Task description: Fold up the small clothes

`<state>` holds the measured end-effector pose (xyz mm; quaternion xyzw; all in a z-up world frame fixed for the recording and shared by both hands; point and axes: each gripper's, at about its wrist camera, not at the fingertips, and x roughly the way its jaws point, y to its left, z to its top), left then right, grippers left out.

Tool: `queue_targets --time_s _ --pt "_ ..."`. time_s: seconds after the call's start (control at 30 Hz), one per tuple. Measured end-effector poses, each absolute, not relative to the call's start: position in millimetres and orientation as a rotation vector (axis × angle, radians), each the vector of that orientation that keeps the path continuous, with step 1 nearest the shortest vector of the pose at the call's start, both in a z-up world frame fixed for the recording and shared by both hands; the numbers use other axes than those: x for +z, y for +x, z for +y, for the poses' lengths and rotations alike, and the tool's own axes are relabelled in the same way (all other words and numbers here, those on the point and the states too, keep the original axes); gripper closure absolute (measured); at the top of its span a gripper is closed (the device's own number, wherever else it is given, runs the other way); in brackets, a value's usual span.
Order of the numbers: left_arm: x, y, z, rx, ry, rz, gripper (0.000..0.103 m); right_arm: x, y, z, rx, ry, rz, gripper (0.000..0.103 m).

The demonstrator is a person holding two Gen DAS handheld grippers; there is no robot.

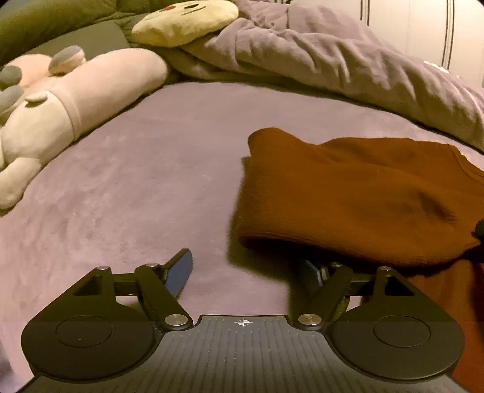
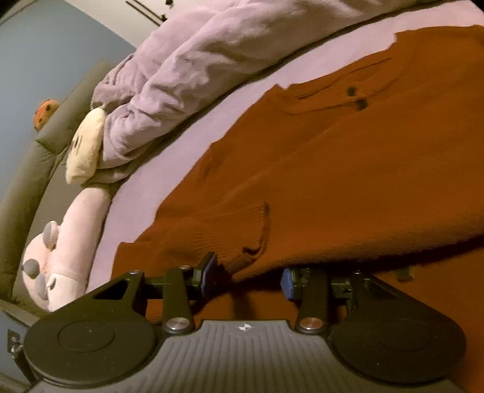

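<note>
A rust-brown knit garment (image 1: 357,193) lies partly folded on the purple bed sheet (image 1: 136,187), right of centre in the left wrist view. My left gripper (image 1: 251,272) is open; its left pad is bare over the sheet and its right finger is under the garment's near folded edge. In the right wrist view the garment (image 2: 348,169) fills the centre and right, with two dark buttons (image 2: 357,98) near the top. My right gripper (image 2: 248,276) is open, with the ribbed hem hanging down between its blue pads.
A pink plush toy (image 1: 75,99) and a cream plush cushion (image 1: 187,21) lie at the far left of the bed. A crumpled lilac duvet (image 1: 348,60) is bunched along the far side. A green padded headboard (image 2: 27,187) borders the bed.
</note>
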<state>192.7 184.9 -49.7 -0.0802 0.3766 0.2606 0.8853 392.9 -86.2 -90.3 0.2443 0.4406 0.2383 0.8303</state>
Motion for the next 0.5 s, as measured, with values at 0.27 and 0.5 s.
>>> queue_targets --time_s 0.27,0.5 --pt "-32 187 179 0.483 -0.202 0.763 0.022 -73 379 -111 0.537 0.558 0.840 0.091" --pt "-27 196 162 0.430 -0.218 0.769 0.022 -38 362 -176 0.394 0.498 0.687 0.091"
